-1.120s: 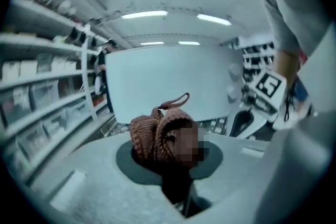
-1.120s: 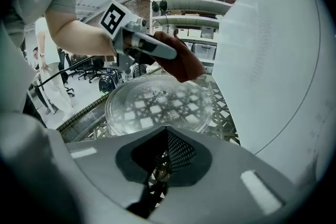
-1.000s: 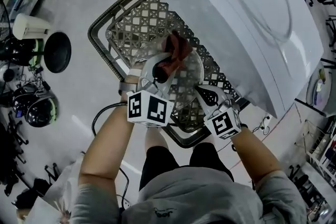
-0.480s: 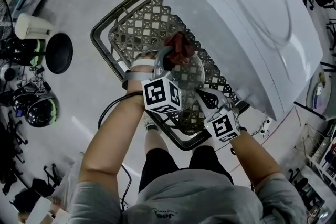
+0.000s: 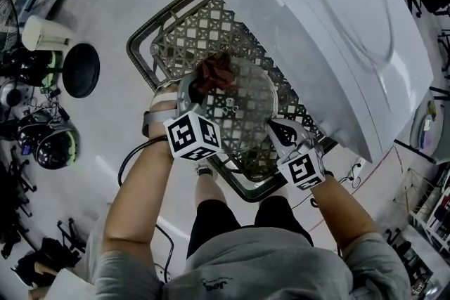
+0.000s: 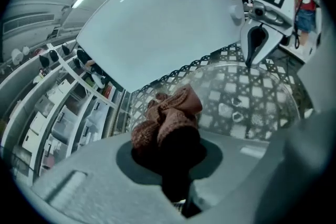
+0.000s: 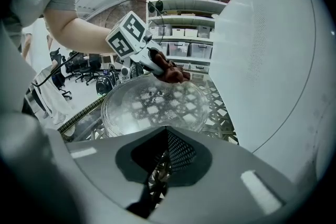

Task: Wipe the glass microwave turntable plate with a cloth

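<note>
At the plate's left rim: cloth has swept round from the far edge, left tool clamped on it, right tool gripping the plate. Wiping's underway.

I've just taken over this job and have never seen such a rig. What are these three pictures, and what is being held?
There is no robot here. A person holds a hand-held gripper in each hand, and the cubes with square markers are part of those grippers. The head view looks steeply down from the person's head. The other two views come from cameras riding on each gripper, looking along its jaws.

The left hand-held gripper is shut on a crumpled reddish-brown cloth, which lies against the far-left rim of the round clear glass turntable plate. The right hand-held gripper grips that plate's near rim. Beneath is a grey metal lattice basket, beside a large white panel.
</note>
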{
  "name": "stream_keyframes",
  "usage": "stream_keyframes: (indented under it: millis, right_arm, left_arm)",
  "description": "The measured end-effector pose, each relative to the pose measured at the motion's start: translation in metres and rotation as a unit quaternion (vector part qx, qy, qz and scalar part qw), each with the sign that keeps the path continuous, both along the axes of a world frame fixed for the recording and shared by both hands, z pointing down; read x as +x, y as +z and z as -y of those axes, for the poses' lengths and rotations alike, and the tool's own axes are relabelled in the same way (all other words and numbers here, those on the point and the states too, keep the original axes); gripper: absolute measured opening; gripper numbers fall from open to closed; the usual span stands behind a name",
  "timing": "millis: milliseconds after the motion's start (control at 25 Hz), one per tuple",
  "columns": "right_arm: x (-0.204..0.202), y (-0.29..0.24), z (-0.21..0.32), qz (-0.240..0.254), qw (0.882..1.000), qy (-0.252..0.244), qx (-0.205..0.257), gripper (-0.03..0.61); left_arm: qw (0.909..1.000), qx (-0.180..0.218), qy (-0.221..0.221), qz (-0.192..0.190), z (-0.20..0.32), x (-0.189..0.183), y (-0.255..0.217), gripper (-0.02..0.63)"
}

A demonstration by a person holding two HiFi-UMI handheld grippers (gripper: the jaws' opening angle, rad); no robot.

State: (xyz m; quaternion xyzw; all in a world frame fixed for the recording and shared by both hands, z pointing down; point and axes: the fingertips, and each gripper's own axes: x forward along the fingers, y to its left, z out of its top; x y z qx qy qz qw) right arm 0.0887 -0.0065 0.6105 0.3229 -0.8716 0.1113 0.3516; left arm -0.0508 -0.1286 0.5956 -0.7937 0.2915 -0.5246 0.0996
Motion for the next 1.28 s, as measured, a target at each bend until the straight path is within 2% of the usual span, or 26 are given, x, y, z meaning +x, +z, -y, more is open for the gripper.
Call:
stream_keyframes:
  millis: [280, 520, 640, 840, 960, 1120, 1280]
  right_arm:
    - [-0.001, 0.001, 0.0, 0.006, 1.0, 0.003, -0.002, 0.006]
    - [0.0, 0.001, 0.001, 0.003, 1.0, 0.005, -0.002, 0.006]
    - [-0.002, -0.001, 0.001, 0.005, 1.0, 0.005, -0.002, 0.006]
    - [0.0, -0.001, 0.002, 0.005, 1.0, 0.007, -0.003, 0.006]
    - [-0.001, -0.001, 0.001, 0.006, 1.0, 0.006, -0.004, 0.006]
    - [-0.001, -0.003, 0.002, 0.008, 1.0, 0.007, -0.001, 0.006]
    - [-0.001, 0.0, 0.0, 0.012, 1.0, 0.005, -0.001, 0.006]
  left_arm:
    - [0.9987, -0.013, -0.05, 0.001, -0.021, -0.048, -0.004, 0.063]
    - [0.9974, -0.012, -0.068, -0.023, -0.025, -0.05, -0.008, 0.063]
    - [0.9964, -0.01, -0.06, -0.06, -0.023, -0.024, -0.022, 0.063]
    - [0.9904, -0.011, -0.015, -0.137, -0.022, 0.06, -0.041, 0.063]
    - [0.9864, -0.009, 0.014, -0.164, -0.021, 0.105, -0.042, 0.063]
    - [0.9853, -0.005, 0.031, -0.168, -0.017, 0.143, -0.03, 0.063]
    - [0.9906, -0.013, 0.028, -0.133, -0.012, 0.151, -0.008, 0.063]
